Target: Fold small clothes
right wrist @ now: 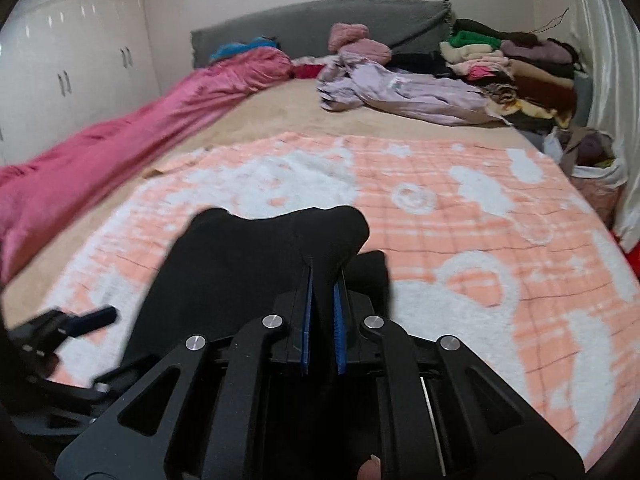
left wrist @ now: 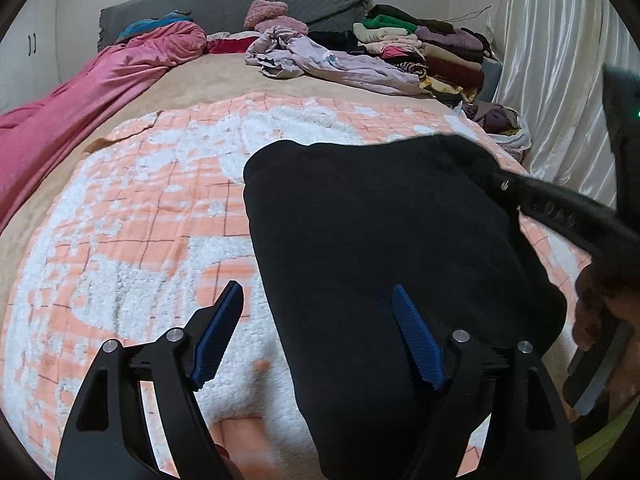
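A black garment (left wrist: 380, 240) lies on the peach-and-white blanket (left wrist: 140, 220) that covers the bed. My left gripper (left wrist: 317, 288) stands open over the garment's near left edge. One blue pad (left wrist: 218, 336) hangs above the blanket and the other above the black cloth, and neither presses on it. My right gripper (right wrist: 323, 276) is shut on a raised fold of the black garment (right wrist: 240, 264), which bulges up just beyond the pads. In the left wrist view the right gripper (left wrist: 500, 182) reaches in from the right at the garment's far right corner. The left gripper (right wrist: 92, 318) shows blurred at the left edge of the right wrist view.
A pink duvet (left wrist: 80, 100) runs along the bed's left side. A crumpled lilac garment (left wrist: 340, 60) and a stack of folded clothes (left wrist: 432, 44) lie near the grey headboard (left wrist: 240, 0). A white curtain (left wrist: 560, 80) and a stuffed bag (right wrist: 592, 160) stand at the right, with white cupboards (right wrist: 60, 60) at the left.
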### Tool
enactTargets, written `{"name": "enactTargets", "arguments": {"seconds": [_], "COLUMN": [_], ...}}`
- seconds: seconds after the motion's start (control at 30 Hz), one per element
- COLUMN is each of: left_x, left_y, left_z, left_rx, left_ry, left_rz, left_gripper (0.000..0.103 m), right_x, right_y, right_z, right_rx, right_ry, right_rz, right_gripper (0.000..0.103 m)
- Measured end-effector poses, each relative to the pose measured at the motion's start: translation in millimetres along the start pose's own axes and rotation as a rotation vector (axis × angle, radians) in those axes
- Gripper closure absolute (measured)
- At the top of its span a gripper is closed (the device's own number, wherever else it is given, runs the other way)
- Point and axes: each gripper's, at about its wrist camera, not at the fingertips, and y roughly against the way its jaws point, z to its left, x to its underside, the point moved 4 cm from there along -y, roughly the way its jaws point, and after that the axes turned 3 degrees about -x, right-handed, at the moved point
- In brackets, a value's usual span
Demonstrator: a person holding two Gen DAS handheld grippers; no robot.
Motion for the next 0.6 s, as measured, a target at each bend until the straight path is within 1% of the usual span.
{"name": "enactTargets", "arguments": {"seconds": [0.07, 0.13, 0.2, 0.23, 0.33, 0.4, 0.43, 0.5, 0.6], "left_x": [1, 1, 2, 2, 3, 3, 3, 3, 3], "left_y": [-3, -7, -10, -12, -18, -18, -19, -20, -21], "left_z": [-3, -4, -5, -5, -3, -2, -1, 1, 2], "left_rx": [0.012, 0.017, 0.026, 0.029, 0.033, 0.031, 0.03, 0.028, 0.032], "left_ry": [-0.003, -0.007, -0.006, -0.006, 0.0, 0.002, 0.003, 0.01, 0.018], "left_rz": [0.01, 0.019, 0.022, 0.026, 0.041, 0.042, 0.044, 0.045, 0.049], "left_gripper": [0.027, 0.023, 0.021, 0.021, 0.02, 0.02, 0.02, 0.02, 0.02], "right_x": [8, 18, 25, 26, 28, 27, 26, 23, 20], "right_y": [-14, -28, -37, -38, -38, -34, -30, -23, -7], "right_z": [-11, -21, -26, -27, -23, -27, -30, -33, -37], "right_rx": [0.021, 0.042, 0.041, 0.05, 0.078, 0.064, 0.044, 0.025, 0.01], "right_ry": [-0.029, -0.051, -0.077, -0.078, -0.03, -0.067, -0.093, -0.122, -0.138], "right_rz": [0.046, 0.083, 0.112, 0.114, 0.111, 0.105, 0.102, 0.087, 0.062], "right_gripper": [0.099, 0.099, 0.099, 0.099, 0.094, 0.082, 0.08, 0.071, 0.07]}}
